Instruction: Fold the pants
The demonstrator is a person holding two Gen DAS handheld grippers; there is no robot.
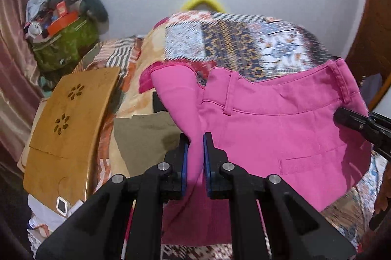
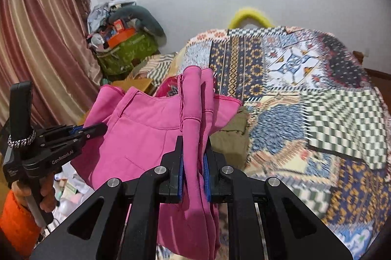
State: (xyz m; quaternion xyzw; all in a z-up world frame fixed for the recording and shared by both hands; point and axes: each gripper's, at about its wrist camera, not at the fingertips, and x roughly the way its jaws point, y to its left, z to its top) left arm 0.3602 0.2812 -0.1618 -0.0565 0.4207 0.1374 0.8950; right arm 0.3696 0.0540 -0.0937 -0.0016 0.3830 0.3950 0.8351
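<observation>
Pink pants (image 1: 268, 128) are up in the air over the bed (image 2: 305, 93), waistband w/ belt loops across the top, stretched between my two grippers. My left gripper (image 1: 195, 152) has its jaws nearly closed, pinching a bunched fold of pink fabric at one side. My right gripper (image 2: 193, 157) is clamped the same way on a thicker wad of layers at the other side. Legs hang down below, out of sight.

Step in hand, I'd say: carrying/spreading the held pants before laying them on the patchwork quilt (image 2: 281, 59). An olive garment (image 1: 144, 133) lies on the bed just under the pants, a wooden lap tray (image 1: 70, 118) sits at the bed's left edge.

Next move prob needs both grips kept tight, pants lowered flat onto a bare bit of quilt away from the olive piece, then fold over.
</observation>
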